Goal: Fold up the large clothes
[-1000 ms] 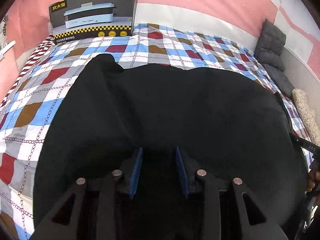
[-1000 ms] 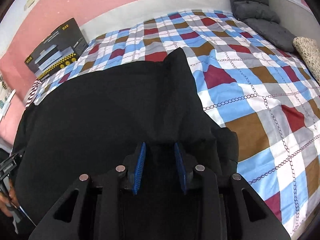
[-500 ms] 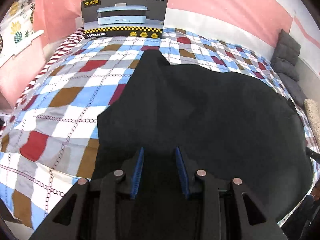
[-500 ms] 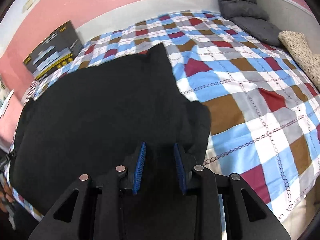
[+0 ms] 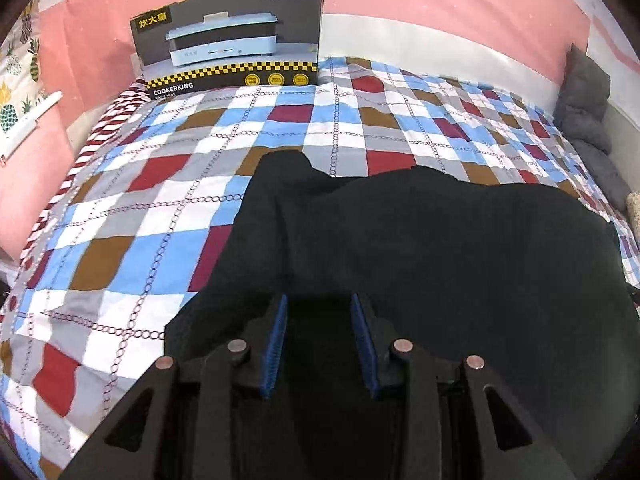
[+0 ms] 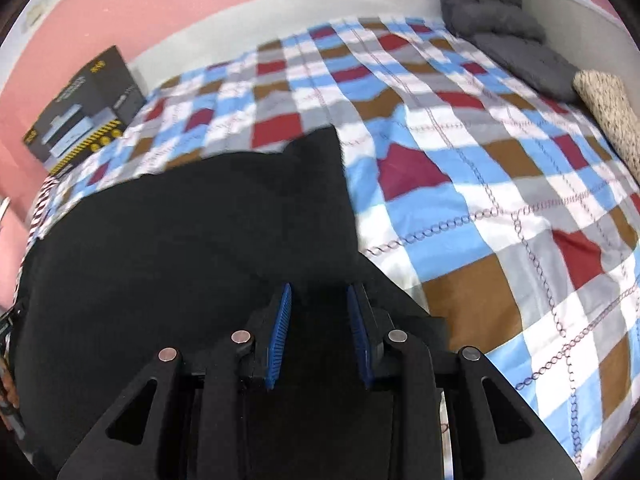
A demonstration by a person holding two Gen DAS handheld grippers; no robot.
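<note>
A large black garment (image 5: 440, 240) lies spread on a checked bedsheet (image 5: 140, 220); it also shows in the right wrist view (image 6: 180, 240). My left gripper (image 5: 318, 304) sits over the garment's near left edge, its blue pads parted with black cloth between them. My right gripper (image 6: 318, 292) sits over the garment's near right edge, pads also parted with cloth between them. Whether either pair of pads pinches the cloth is hard to tell against the black fabric.
A boxed electric cooking pot (image 5: 232, 40) stands against the pink wall at the bed's far left, also in the right wrist view (image 6: 80, 108). Grey cushions (image 6: 500, 20) and a speckled pillow (image 6: 612, 108) lie along the right side.
Both grippers have pulled back toward the near edge of the bed with the garment; its far edge has drawn nearer, and more checked sheet shows beyond and beside it.
</note>
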